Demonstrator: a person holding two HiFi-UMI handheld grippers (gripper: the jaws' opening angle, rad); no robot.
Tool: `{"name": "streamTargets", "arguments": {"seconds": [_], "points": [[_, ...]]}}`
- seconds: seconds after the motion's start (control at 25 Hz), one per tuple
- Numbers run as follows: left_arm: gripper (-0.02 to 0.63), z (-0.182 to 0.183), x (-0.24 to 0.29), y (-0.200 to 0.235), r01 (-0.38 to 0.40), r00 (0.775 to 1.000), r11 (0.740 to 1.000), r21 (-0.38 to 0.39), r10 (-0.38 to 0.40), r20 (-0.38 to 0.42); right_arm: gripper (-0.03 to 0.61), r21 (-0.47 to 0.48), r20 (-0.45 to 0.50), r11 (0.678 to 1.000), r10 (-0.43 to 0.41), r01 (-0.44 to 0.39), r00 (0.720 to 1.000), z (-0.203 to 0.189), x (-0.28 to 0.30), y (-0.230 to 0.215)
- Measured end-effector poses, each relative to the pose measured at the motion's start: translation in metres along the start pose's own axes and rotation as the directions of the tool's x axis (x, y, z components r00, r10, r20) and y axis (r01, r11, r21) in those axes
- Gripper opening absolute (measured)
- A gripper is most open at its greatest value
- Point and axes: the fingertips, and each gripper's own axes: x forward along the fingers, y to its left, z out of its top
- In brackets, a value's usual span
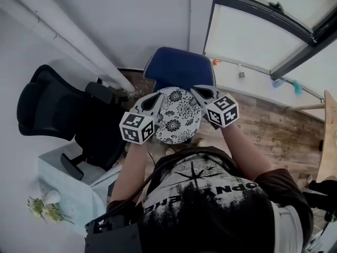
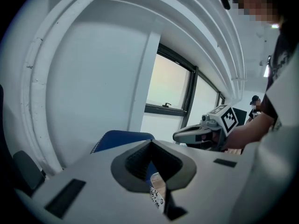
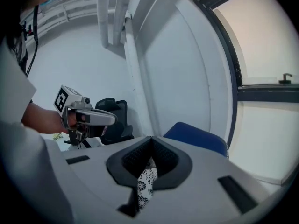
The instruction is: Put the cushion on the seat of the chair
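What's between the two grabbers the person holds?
A round black-and-white floral cushion, pinched by the left gripper and the right gripper; the head view shows it.

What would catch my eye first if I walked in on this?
First comes the round black-and-white flowered cushion in the middle of the head view. It is held up and pinched at its edges by the left gripper and the right gripper. Just beyond it stands a blue chair, and a black office chair sits off to the left by the white wall.
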Motion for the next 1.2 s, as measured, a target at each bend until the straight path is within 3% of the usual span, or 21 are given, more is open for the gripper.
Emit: {"name": "streamTargets", "arguments": {"seconds": [0.4, 0.6, 1.2], "points": [[0.014, 0.017, -0.006, 0.006, -0.048, 0.998, 0.999, 0.004, 0.048, 0.035, 0.018, -0.046, 0.089, 0.999, 0.012, -0.008, 0.996, 0.048, -0.012, -0.002], [0.014, 0.016, 0.003, 0.005, -0.038, 0.998, 0.999, -0.023, 0.039, 0.041, 0.018, -0.045, 0.084, 0.999, -0.009, 0.013, 0.996, 0.048, -0.013, -0.012], [0.014, 0.011, 0.012, 0.0, -0.014, 1.0, 1.0, -0.008, 0.015, 0.015, 0.018, -0.023, 0.076, 1.0, -0.008, 0.01, 0.997, 0.039, -0.015, -0.017]]}}
